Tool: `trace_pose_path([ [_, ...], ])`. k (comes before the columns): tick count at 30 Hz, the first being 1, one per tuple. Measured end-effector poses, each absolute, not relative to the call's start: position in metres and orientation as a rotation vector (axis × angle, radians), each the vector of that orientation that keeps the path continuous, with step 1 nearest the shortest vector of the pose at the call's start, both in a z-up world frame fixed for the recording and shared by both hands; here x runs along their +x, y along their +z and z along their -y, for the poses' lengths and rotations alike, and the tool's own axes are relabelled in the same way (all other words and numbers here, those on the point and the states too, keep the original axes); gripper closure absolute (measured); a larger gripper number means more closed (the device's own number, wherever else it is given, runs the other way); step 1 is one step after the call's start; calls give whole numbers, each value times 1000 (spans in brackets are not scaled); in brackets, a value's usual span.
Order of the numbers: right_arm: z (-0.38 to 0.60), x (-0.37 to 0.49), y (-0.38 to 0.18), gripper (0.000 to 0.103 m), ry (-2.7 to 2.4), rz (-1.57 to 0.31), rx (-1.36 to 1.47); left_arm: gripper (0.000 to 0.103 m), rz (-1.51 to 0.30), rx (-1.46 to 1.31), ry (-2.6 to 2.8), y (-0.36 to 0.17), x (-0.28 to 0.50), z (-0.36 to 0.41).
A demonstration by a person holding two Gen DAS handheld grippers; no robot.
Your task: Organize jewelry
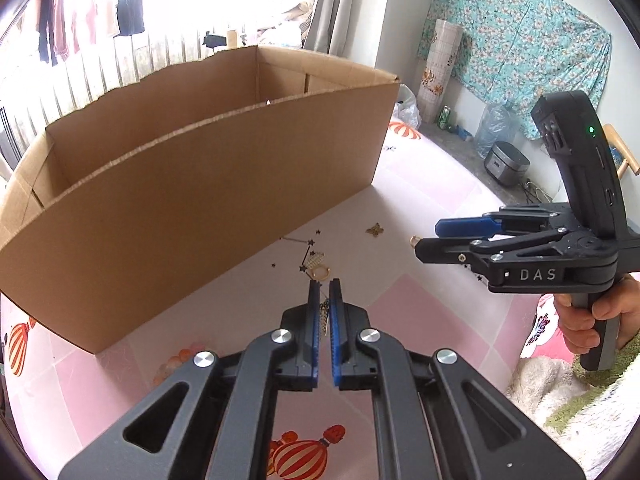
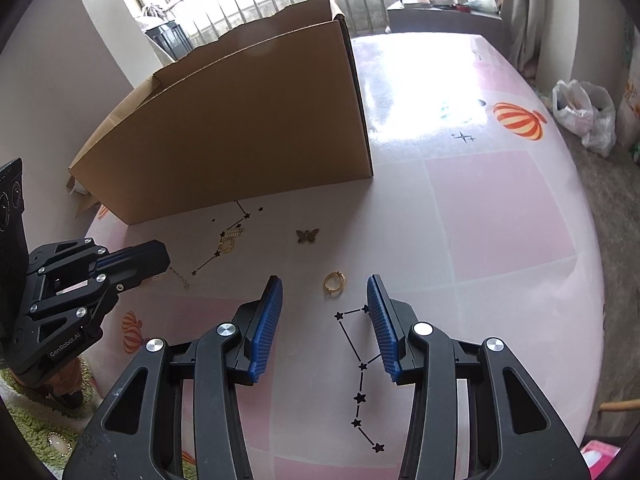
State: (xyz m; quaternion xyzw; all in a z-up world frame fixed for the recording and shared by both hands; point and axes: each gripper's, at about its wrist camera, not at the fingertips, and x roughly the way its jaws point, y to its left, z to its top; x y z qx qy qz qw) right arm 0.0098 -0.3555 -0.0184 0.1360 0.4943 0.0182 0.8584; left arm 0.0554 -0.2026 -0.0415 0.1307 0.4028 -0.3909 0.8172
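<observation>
My left gripper (image 1: 324, 285) is shut on a thin gold chain (image 1: 325, 315), which shows between its blue pads. In the right wrist view the chain (image 2: 179, 276) hangs from the left gripper (image 2: 162, 258) just above the table. My right gripper (image 2: 324, 280) stands open over the table, and a gold ring (image 2: 334, 282) lies flat just ahead of its fingertips. Seen from the left, the right gripper (image 1: 426, 240) reaches in from the right, with the ring (image 1: 414, 240) at its tip. A butterfly charm (image 2: 307, 235), another gold ring (image 2: 226, 245) and a small mesh piece (image 2: 234, 233) lie before the cardboard box (image 2: 240, 140).
The open-topped cardboard box (image 1: 200, 200) takes up the far left of the table (image 2: 500, 200), which has a pink checked cloth printed with stars and lanterns. A hand (image 1: 592, 316) in a green fleece sleeve holds the right gripper. A plastic bag (image 2: 584, 112) lies on the floor.
</observation>
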Motion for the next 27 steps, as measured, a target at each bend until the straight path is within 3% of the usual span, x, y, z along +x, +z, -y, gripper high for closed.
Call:
trace_pose_path([
  [6,341,18,-22,62,4,-1038,151,99,-882,287,-841,-45,54,205],
  [12,328,21,-24,74,4,-1035,28,99,-884,292,-846,-47,55,208],
  [16,330,19,-23,94,30,-1036,20,99,-885,287,-844,-48,57,206],
  [19,335,19,-22,96,34,-1029,45,99,-880,285,-838,-47,57,204],
  [21,340,18,-21,103,35,-1028,75,99,-874,283,-834,-46,56,202],
  [27,347,15,-16,103,33,-1010,117,99,-852,273,-821,-40,52,198],
])
